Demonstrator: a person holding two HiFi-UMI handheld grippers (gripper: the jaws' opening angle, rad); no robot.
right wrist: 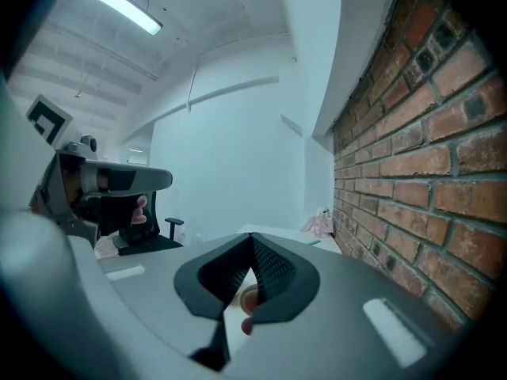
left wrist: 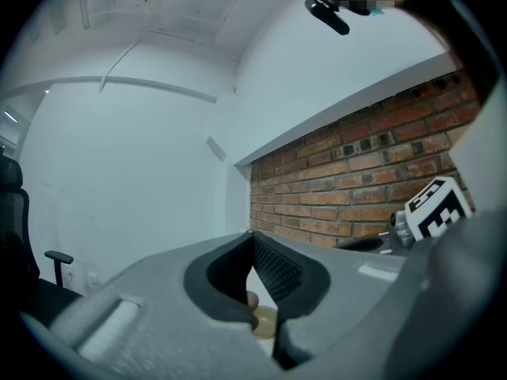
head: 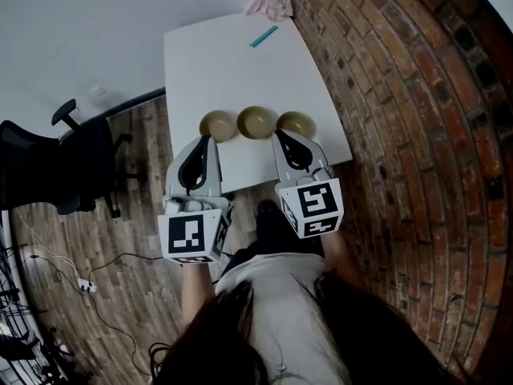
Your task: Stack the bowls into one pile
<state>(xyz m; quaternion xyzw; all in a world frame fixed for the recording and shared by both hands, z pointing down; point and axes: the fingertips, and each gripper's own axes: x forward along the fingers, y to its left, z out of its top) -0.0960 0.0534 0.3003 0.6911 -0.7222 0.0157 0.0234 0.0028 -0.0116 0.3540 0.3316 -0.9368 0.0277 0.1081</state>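
Three tan bowls stand in a row near the front edge of the white table (head: 232, 62): the left bowl (head: 217, 124), the middle bowl (head: 257, 122) and the right bowl (head: 296, 123). My left gripper (head: 208, 139) is shut and empty, its tips just in front of the left bowl. My right gripper (head: 280, 134) is also shut and empty, with its tips between the middle and right bowls. In the left gripper view the jaws (left wrist: 253, 237) meet and a bowl (left wrist: 265, 321) peeks through below them. In the right gripper view the shut jaws (right wrist: 252, 237) hide most of a bowl (right wrist: 248, 298).
A brick wall (head: 401, 95) runs along the table's right side. A teal stick (head: 263, 36) and a pink item (head: 276, 5) lie at the far end of the table. A black office chair (head: 80, 163) stands on the wood floor at the left, near cables (head: 84, 283).
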